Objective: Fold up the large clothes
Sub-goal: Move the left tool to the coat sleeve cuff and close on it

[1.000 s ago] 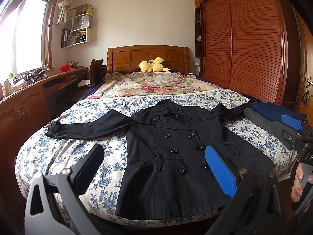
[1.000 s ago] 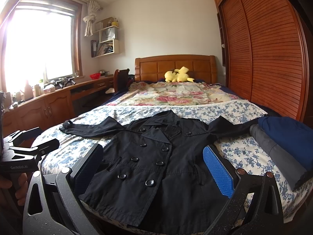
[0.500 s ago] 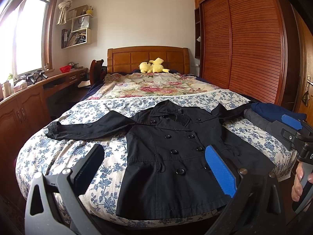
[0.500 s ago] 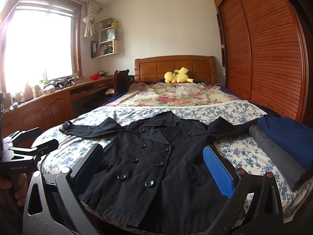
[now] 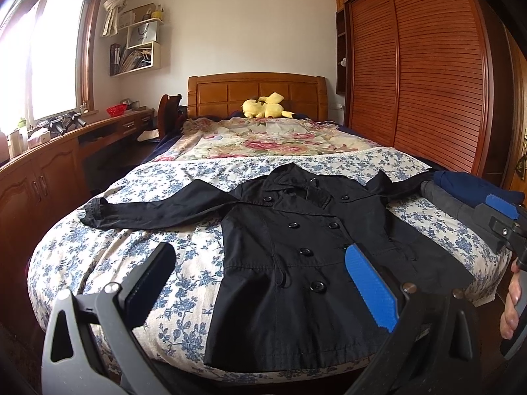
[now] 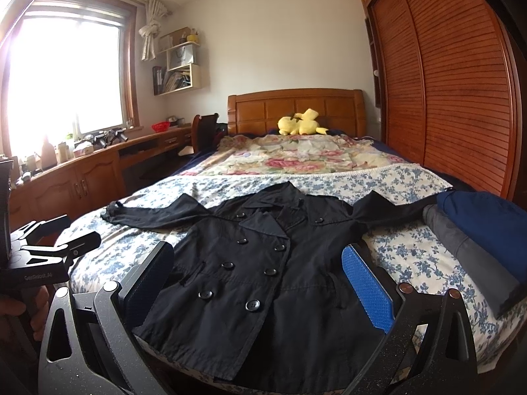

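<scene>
A black double-breasted coat (image 5: 296,256) lies flat and face up on the blue floral bedspread, hem toward me, both sleeves spread out to the sides; it also shows in the right wrist view (image 6: 263,270). My left gripper (image 5: 260,283) is open and empty, held above the foot of the bed before the coat's hem. My right gripper (image 6: 257,283) is open and empty too, over the hem. Each gripper shows at the edge of the other's view.
Folded blue and grey clothes (image 6: 484,230) lie on the bed's right edge, beside the coat's right sleeve. A yellow plush toy (image 5: 263,105) sits by the headboard. A wooden desk (image 5: 49,171) runs along the left wall, a slatted wardrobe (image 5: 428,82) along the right.
Almost nothing differs. Both views have shifted very slightly; the coat lies as before and both grippers stay open.
</scene>
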Available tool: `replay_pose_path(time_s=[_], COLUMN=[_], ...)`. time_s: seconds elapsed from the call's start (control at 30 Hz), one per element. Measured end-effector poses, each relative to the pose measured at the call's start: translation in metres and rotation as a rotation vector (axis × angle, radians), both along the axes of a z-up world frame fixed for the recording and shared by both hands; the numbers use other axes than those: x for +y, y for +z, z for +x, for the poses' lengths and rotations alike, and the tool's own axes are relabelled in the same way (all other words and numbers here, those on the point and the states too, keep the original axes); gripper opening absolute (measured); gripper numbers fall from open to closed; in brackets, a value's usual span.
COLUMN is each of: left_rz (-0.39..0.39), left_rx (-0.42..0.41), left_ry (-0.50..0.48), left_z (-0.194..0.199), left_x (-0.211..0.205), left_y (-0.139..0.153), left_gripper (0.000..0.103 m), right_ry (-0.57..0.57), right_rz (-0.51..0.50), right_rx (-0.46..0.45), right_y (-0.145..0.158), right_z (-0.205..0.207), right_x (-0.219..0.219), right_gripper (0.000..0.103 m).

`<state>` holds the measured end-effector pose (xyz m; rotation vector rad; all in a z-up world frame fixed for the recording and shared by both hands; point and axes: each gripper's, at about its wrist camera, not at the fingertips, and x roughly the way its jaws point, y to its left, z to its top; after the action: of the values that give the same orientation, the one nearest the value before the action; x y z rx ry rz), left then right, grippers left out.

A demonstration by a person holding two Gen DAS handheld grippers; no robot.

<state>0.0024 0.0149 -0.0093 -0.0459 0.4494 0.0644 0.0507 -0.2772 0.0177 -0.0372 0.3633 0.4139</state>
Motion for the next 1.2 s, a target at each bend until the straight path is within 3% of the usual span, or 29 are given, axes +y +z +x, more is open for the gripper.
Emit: replay_pose_path(time_s=[0.73,1.2], left_rz=[-0.025,-0.06], left_rx=[0.13,0.145], left_ry=[0.148,0.213], left_z=[0.042,0.08], left_x=[0.096,0.16], left_y=[-0.06,-0.11], left_gripper=[0.103,0.103], right_ry=[0.093,0.235], right_rz=[-0.045,-0.071], right_rx=[0.034,0.072], right_y=[-0.035,-0.073], right_z=[0.046,0.114], right_x=[0.048,0.113], right_gripper=[0.103,0.103])
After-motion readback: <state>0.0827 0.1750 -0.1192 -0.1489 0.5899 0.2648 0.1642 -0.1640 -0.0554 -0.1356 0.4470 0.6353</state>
